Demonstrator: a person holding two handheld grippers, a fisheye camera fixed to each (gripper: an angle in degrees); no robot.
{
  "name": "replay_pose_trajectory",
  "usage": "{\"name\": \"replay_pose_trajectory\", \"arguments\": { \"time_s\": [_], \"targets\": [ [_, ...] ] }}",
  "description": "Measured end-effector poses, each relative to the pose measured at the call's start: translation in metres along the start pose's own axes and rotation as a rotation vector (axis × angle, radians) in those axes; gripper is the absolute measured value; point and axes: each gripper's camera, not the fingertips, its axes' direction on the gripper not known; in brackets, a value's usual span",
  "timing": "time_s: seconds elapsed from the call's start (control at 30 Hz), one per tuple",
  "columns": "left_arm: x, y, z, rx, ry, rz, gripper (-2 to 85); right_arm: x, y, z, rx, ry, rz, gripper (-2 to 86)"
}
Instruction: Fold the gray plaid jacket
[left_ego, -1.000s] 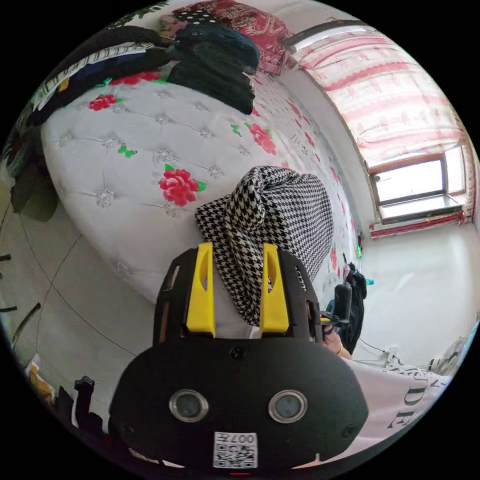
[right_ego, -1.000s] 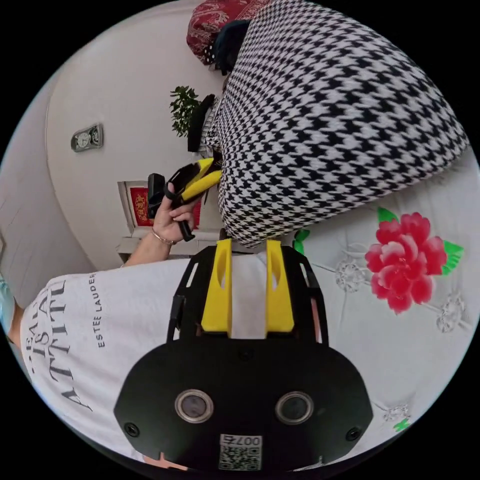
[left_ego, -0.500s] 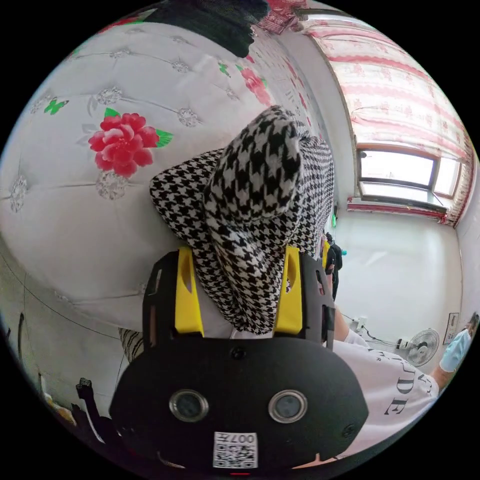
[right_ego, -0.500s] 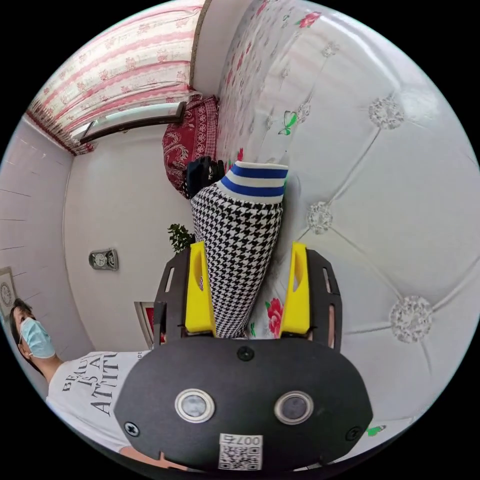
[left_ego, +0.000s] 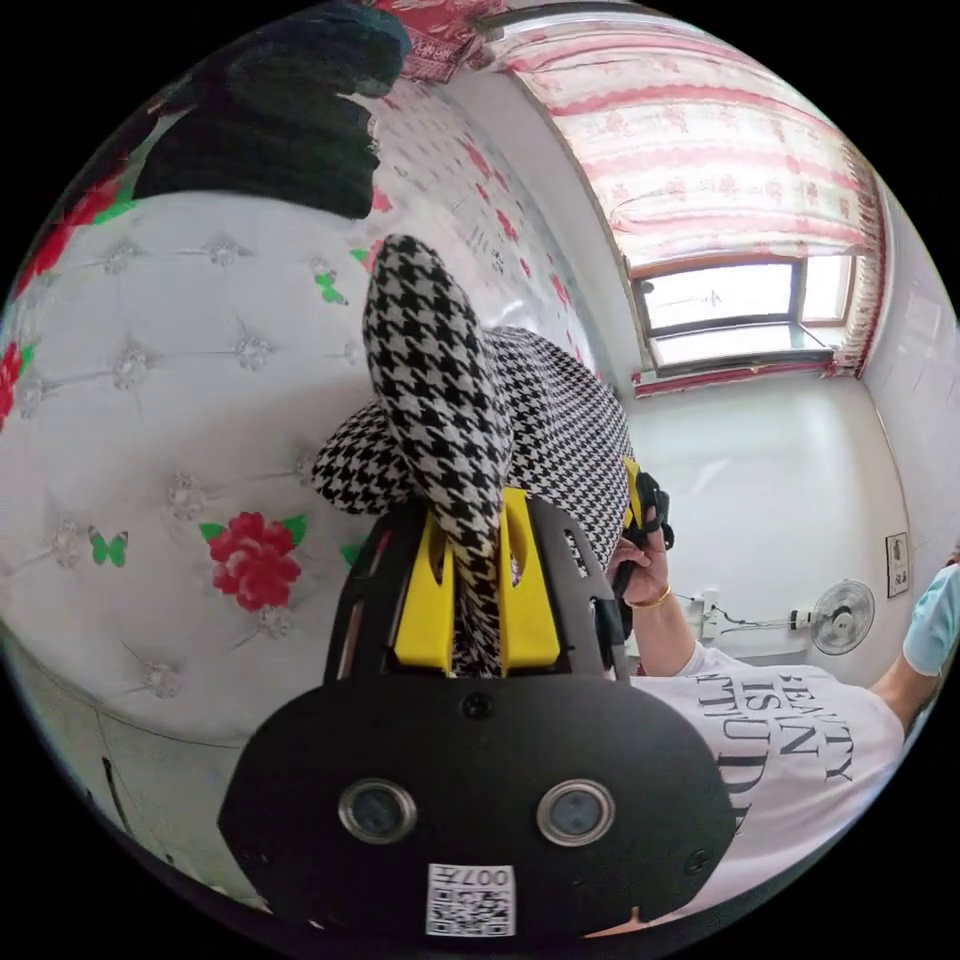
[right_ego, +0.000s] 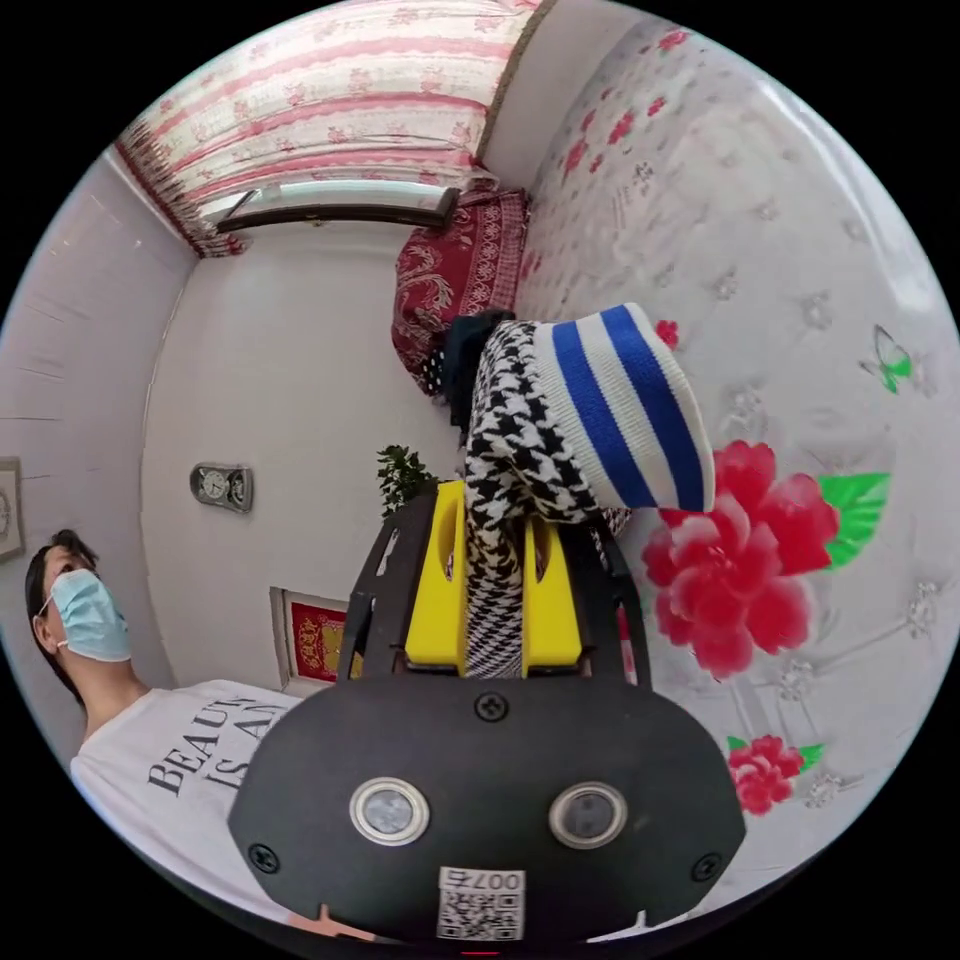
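Jacket (left_ego: 470, 400) fold pinched in left claw (left_ego: 476, 590), hiding contact.

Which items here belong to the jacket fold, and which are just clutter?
In the job:
- plaid jacket, on the floral bedspread
- left claw, shut on a jacket fold
- right claw, shut on jacket fabric beside the blue-striped cuff

Lying about:
- dark clothes pile
- red cushion
- standing fan
- wall clock
- potted plant
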Motion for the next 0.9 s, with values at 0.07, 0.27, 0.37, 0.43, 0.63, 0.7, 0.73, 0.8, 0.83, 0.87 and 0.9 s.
{"name": "replay_pose_trajectory", "arguments": {
  "time_s": [0.07, 0.27, 0.37, 0.43, 0.63, 0.7, 0.73, 0.8, 0.83, 0.87, 0.9],
  "targets": [
    [0.007, -0.033, -0.031, 0.037, -0.009, 0.062, 6.5, -0.037, -0.037, 0.045, 0.008, -0.027, -0.053, 4.9],
    [0.017, -0.160, -0.141, 0.217, -0.057, 0.206, 6.5, -0.125, -0.152, 0.195, 0.033, -0.142, -0.226, 5.1],
    [0.008, -0.229, -0.176, 0.247, -0.141, 0.221, 7.4, -0.147, -0.208, 0.284, 0.055, -0.139, -0.250, 5.1],
    [-0.033, -0.275, -0.181, 0.237, -0.221, 0.108, 9.5, -0.141, -0.238, 0.340, 0.028, -0.070, -0.238, 5.2],
    [-0.089, -0.236, -0.123, 0.165, -0.496, 0.029, 12.7, -0.060, -0.225, 0.434, -0.115, 0.224, -0.147, 5.6],
    [-0.084, -0.195, -0.099, 0.168, -0.547, 0.084, 12.4, -0.041, -0.194, 0.434, -0.179, 0.339, -0.171, 5.6],
    [-0.080, -0.165, -0.080, 0.160, -0.574, 0.117, 12.3, -0.030, -0.168, 0.428, -0.220, 0.420, -0.192, 5.6],
    [-0.073, -0.118, -0.041, 0.106, -0.601, 0.160, 11.9, -0.011, -0.105, 0.409, -0.325, 0.603, -0.204, 5.2],
    [-0.067, -0.087, -0.010, 0.041, -0.616, 0.189, 11.8, -0.007, -0.088, 0.403, -0.357, 0.654, -0.207, 5.1],
    [-0.064, -0.072, 0.006, 0.002, -0.623, 0.202, 11.8, -0.002, -0.054, 0.392, -0.430, 0.761, -0.206, 4.8],
    [-0.058, -0.042, 0.040, -0.080, -0.630, 0.218, 11.5, 0.001, -0.020, 0.382, -0.522, 0.860, -0.205, 4.5]
  ]
}}
